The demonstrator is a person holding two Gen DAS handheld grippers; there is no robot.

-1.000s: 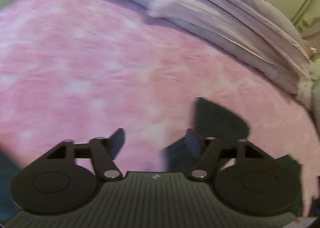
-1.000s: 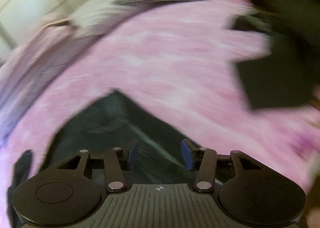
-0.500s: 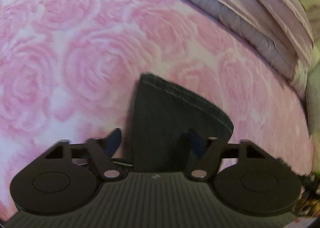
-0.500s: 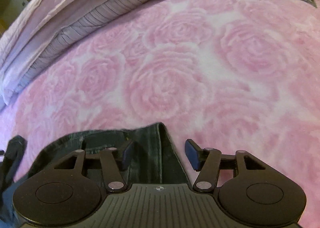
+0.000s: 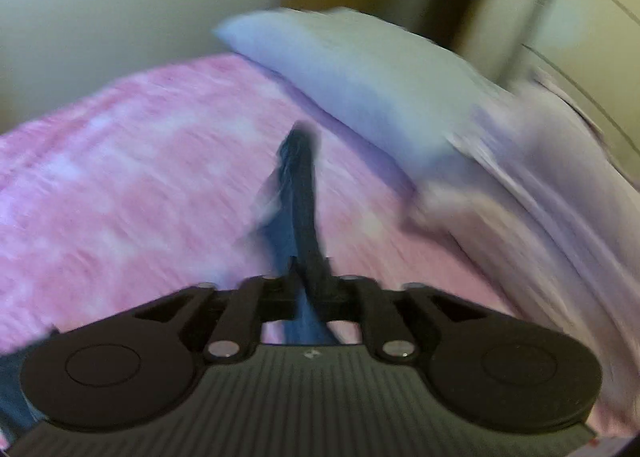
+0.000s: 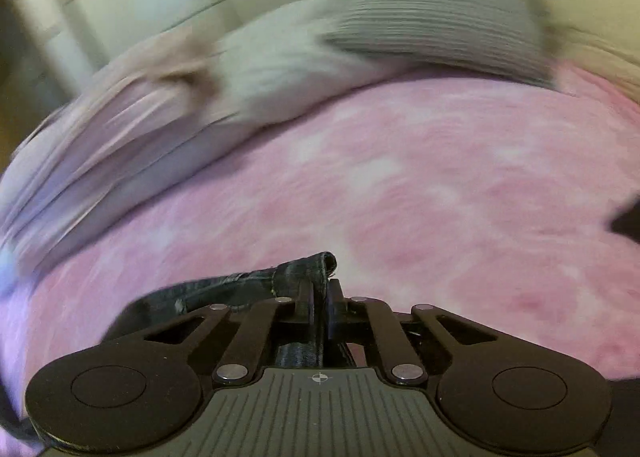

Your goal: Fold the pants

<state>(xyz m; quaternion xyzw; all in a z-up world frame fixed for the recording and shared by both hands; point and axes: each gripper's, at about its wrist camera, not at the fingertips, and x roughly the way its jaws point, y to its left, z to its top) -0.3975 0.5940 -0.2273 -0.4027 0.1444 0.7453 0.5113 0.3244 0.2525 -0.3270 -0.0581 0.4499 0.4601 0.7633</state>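
Observation:
Dark blue denim pants point(image 5: 298, 193) rise from my left gripper point(image 5: 311, 277), which is shut on a bunched edge of the cloth; a strip of it sticks up and forward over the pink bedspread point(image 5: 120, 185). In the right wrist view my right gripper point(image 6: 320, 293) is shut on another edge of the pants point(image 6: 256, 283), and a hemmed fold runs from the jaws off to the left. Both views are blurred by motion, and the rest of the garment is hidden below the gripper bodies.
The bed is covered by a pink rose-patterned spread point(image 6: 420, 193). Pale lilac pillows and folded bedding point(image 5: 400, 89) line the far side, also seen as bedding point(image 6: 140, 137). A grey striped pillow point(image 6: 432, 33) lies at the head. A dark object point(image 6: 628, 223) shows at the right edge.
Both grippers, open half a second ago around the pants' edges, have shut on the denim. Both have lifted and tilted up, so the pillows and wall now show.

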